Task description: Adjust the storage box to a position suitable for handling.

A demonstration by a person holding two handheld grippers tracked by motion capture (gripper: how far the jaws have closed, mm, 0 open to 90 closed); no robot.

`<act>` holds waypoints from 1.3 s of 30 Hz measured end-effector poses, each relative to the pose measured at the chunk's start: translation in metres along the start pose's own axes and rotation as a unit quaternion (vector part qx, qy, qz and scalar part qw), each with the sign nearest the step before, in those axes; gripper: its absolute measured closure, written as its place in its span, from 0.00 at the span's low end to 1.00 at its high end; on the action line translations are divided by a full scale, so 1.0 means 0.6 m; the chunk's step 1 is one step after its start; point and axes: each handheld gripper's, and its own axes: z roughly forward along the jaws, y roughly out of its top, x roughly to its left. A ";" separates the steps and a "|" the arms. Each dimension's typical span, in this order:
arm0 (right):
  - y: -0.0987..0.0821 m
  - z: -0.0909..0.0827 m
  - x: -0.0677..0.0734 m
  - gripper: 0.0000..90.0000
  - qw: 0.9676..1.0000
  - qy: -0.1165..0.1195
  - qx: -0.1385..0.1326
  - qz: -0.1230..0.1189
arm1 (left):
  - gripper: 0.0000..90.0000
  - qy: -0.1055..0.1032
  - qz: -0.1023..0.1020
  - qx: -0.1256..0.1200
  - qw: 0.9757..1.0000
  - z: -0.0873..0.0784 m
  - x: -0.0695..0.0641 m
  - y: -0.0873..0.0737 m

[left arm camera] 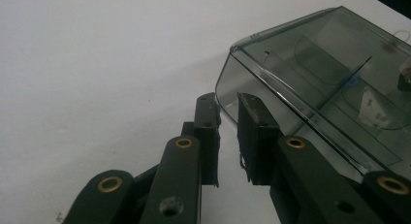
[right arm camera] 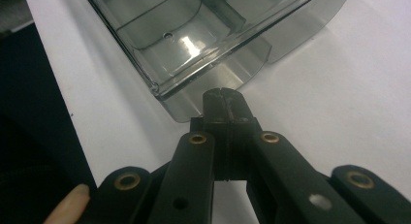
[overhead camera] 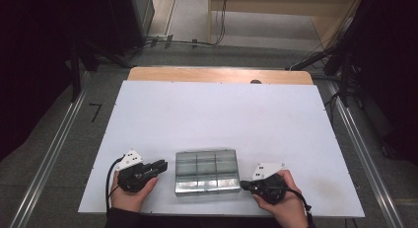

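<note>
While one clear box [overhead camera: 207,172] (six compartments) lies between, left gripper [left arm camera: 228,107] gapes slightly, right gripper [right arm camera: 223,99] closed.

Your desk [overhead camera: 222,114] has a white top with a strip of bare wood showing along its far edge. Lying directly on it, near your edge and about midway across, you have a clear smoky-grey plastic compartment box [overhead camera: 207,172] with its lid closed, divided inside into a grid of small cells. The white surface around the box is bare.
</note>
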 end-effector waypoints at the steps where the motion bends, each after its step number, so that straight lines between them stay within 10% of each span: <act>1: 0.001 0.003 0.005 0.98 1.000 -0.004 0.000 -0.004 | 0.88 -0.004 0.000 0.003 1.000 0.001 0.001 0.000; 8: 0.008 0.018 0.031 0.97 0.999 0.018 -0.003 -0.030 | 0.97 -0.012 0.002 0.022 1.000 0.003 0.008 -0.002; 9: 0.007 0.017 0.027 0.80 1.000 0.009 -0.006 -0.020 | 0.99 -0.012 0.003 0.024 1.000 0.003 0.008 -0.002; 23: -0.034 -0.051 -0.038 0.15 0.996 0.007 -0.084 0.038 | 1.00 -0.044 0.020 0.049 0.998 0.004 -0.002 -0.003; 39: -0.075 -0.079 -0.061 0.14 0.991 -0.007 -0.112 0.073 | 1.00 -0.051 0.013 0.048 0.997 0.014 -0.021 -0.007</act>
